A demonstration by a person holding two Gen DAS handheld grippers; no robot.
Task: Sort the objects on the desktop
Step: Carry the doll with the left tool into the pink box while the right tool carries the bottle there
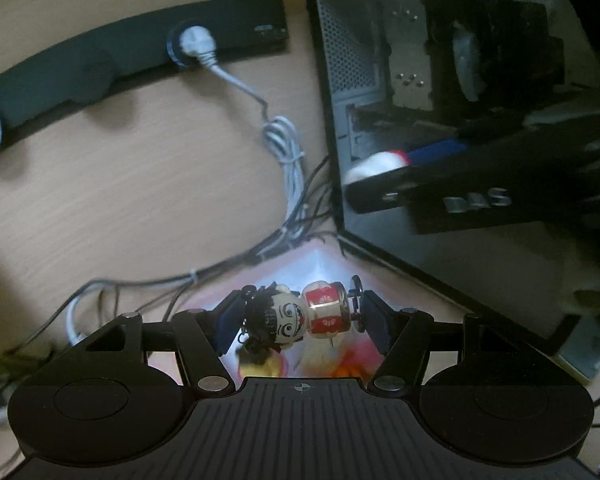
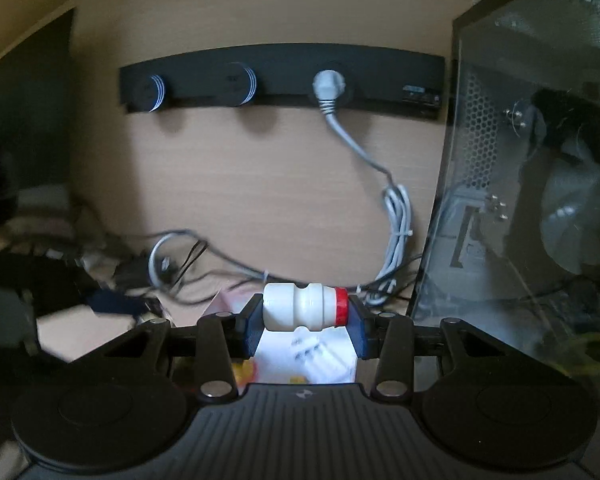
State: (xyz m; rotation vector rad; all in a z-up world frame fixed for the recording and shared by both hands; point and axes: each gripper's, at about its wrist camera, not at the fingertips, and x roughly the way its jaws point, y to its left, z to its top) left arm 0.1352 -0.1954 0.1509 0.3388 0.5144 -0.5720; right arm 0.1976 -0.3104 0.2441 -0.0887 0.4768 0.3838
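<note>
While the left hand-held gripper point(image 1: 300, 316) pinches one small glossy toy figure point(image 1: 296, 314) with a round grinning head and a red-and-white drum-shaped body, the right hand-held gripper point(image 2: 304, 312) clamps one waisted white plastic bottle point(image 2: 300, 310) with a ribbed red cap, lying sideways between blue pads. Both hang above the wood-grain desk point(image 1: 132, 184), near one glass-sided computer case point(image 2: 532, 184) and one black power strip point(image 2: 284, 76).

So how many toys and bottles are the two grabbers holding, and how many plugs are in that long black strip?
Toy figures: 1, the figurine in the left gripper
Bottles: 1, the white bottle with a red cap, lying sideways in the right gripper
Plugs in the power strip: 3, two black, one grey
Total: 5
</note>
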